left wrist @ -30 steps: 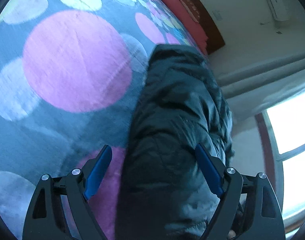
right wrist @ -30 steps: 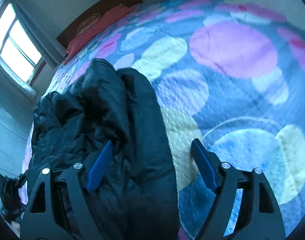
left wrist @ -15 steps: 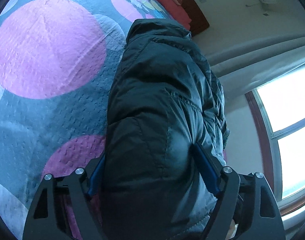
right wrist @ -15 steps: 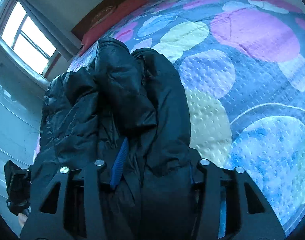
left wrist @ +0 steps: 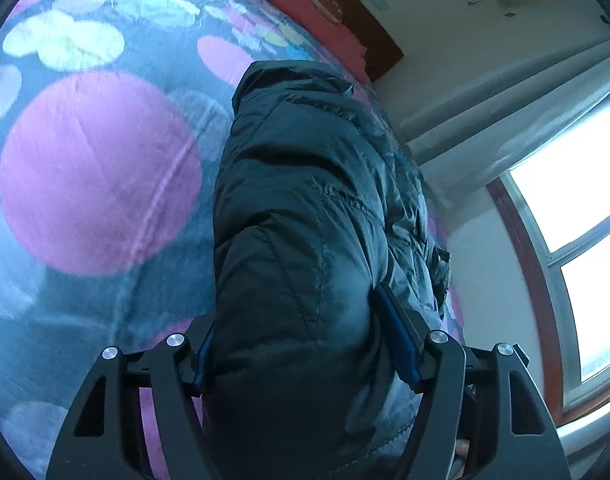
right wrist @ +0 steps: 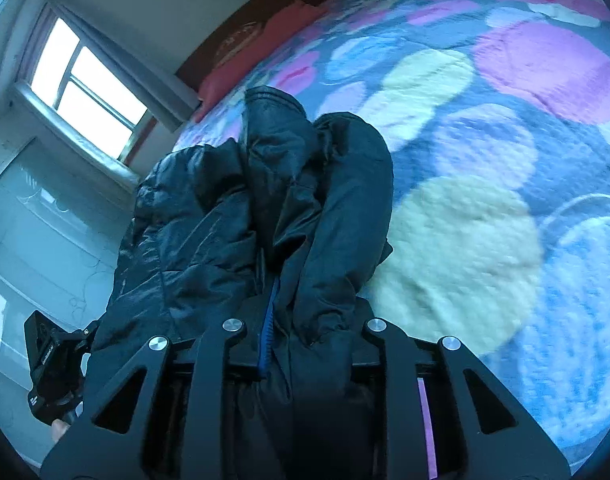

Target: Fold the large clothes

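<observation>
a quilted bedspread (right wrist: 485, 128) with pink, yellow and blue circles covers the bed, a red pillow (left wrist: 305, 4) at the headboard, a bright window (right wrist: 87, 92) beyond. the black puffer jacket (left wrist: 305, 240) lies bunched near the bed's edge. the left gripper (left wrist: 305, 336) clamps a thick fold of it; the right gripper (right wrist: 301, 320) is pinched narrowly on another fold. fabric hides most of the fingers.

no legible text, labels or numbers
</observation>
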The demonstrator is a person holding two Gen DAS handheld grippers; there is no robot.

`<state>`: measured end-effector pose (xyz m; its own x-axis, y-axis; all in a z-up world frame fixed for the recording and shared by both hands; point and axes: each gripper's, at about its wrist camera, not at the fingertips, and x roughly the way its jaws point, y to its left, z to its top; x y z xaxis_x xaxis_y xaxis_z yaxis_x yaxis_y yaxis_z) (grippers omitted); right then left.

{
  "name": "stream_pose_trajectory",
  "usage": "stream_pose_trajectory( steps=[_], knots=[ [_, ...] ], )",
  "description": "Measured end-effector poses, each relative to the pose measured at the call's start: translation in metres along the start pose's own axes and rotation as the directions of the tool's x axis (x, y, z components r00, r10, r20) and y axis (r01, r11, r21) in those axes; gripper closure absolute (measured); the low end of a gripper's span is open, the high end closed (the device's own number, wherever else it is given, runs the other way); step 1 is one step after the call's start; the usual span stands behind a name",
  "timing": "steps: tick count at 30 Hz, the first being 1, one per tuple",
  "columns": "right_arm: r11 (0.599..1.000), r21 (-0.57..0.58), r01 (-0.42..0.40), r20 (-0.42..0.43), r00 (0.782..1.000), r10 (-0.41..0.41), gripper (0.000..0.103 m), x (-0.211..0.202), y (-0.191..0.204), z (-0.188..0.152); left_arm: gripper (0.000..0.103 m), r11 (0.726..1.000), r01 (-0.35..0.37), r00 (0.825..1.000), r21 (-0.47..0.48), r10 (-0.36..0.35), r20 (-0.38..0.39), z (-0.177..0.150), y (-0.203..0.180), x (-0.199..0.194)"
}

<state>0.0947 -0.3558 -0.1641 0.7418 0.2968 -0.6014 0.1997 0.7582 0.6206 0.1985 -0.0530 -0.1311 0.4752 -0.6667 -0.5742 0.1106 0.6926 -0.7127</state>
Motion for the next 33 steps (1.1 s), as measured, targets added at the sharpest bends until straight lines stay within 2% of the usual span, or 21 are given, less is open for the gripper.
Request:
stream_pose_trajectory(
  steps=[9,16,25,30,33],
  knots=[
    [0.997,-0.032,-0.072,-0.024,0.997,0.071,0.080,0.039,0.049,0.010,0.037,1.000,-0.026,0.997,0.014,0.024,0.068,0.037,0.018,-0.024],
    [0.994,-0.042,-0.097,-0.052,0.994,0.095,0.080,0.083,0.078,0.015,0.037,0.998,-0.061,0.993,0.005,0.060,0.103,0.070,0.053,-0.035],
    [0.998,-0.011,-0.068,-0.061,0.996,0.067,0.080,0.105,0.067,0.014,0.037,0.998,-0.055,0.993,-0.021,0.057,0.102,0.069,0.096,-0.035],
    [0.998,-0.016,-0.067,-0.068,0.996,0.066,0.078,0.106,0.065,0.013,0.035,0.999,-0.036,0.995,-0.030,0.039,0.096,0.069,0.102,-0.035],
    [0.998,-0.018,-0.064,-0.077,0.995,0.063,0.070,0.106,0.064,0.016,0.032,0.999,-0.018,0.997,-0.027,0.020,0.071,0.071,0.107,-0.038]
  ],
)
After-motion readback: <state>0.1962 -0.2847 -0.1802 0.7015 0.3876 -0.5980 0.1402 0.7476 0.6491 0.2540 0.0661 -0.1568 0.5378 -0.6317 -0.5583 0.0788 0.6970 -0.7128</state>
